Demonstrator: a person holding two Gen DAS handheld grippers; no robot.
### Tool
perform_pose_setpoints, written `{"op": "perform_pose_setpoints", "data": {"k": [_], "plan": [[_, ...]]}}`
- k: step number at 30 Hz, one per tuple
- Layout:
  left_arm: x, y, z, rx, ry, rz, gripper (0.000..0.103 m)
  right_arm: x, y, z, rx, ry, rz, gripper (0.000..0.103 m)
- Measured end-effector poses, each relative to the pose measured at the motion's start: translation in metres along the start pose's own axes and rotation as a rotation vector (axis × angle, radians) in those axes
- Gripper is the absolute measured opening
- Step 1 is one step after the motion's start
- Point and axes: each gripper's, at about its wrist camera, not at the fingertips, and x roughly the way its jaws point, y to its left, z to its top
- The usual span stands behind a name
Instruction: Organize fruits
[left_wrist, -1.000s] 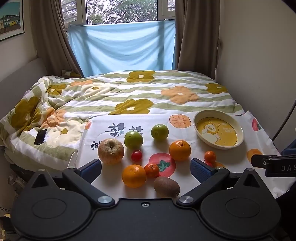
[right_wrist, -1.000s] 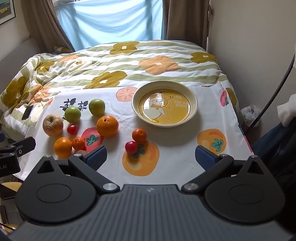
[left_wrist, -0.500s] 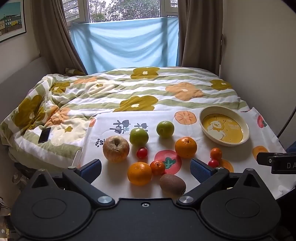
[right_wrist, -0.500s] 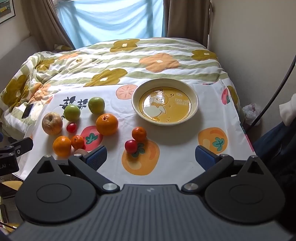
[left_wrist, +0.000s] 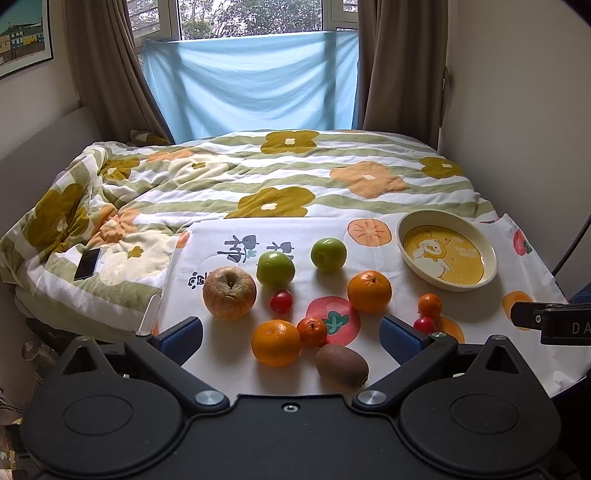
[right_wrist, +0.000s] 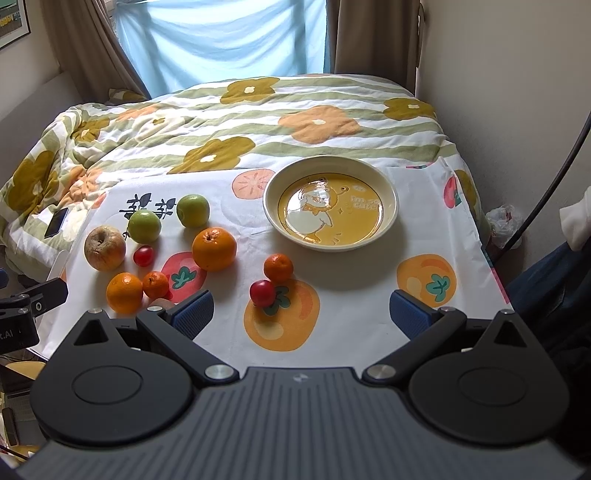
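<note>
Fruit lies loose on a printed white cloth (left_wrist: 369, 365) on the bed. A brownish apple (left_wrist: 229, 292), two green apples (left_wrist: 276, 269) (left_wrist: 328, 254), two large oranges (left_wrist: 369, 291) (left_wrist: 276, 343), small mandarins (left_wrist: 312, 331) (left_wrist: 429, 305), cherry tomatoes (left_wrist: 281, 301) and a kiwi (left_wrist: 342, 365) are there. A cream and yellow duck bowl (right_wrist: 331, 207) sits empty at the right. My left gripper (left_wrist: 291, 336) is open above the near orange and kiwi. My right gripper (right_wrist: 301, 312) is open, near a red tomato (right_wrist: 262, 293) and a mandarin (right_wrist: 278, 266).
A flowered quilt (left_wrist: 295, 177) covers the bed behind the cloth. A phone (left_wrist: 87, 263) lies on it at the left. A wall (right_wrist: 517, 92) runs along the right with a black cable (right_wrist: 554, 184). Curtains and a blue sheet (left_wrist: 255, 81) hang at the window.
The left gripper has pulled back and risen a little, so the fruit sits lower and farther in its view. The right gripper has barely moved. Nothing was taken hold of.
</note>
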Motion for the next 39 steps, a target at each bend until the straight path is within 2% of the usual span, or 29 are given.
{"op": "perform_pose_setpoints", "data": {"k": [39], "plan": [[-0.0014, 0.0003, 0.0018, 0.004, 0.001, -0.001, 0.103, 0.0026, 0.0003, 0.0003, 0.004, 0.002, 0.007, 0.103]]}}
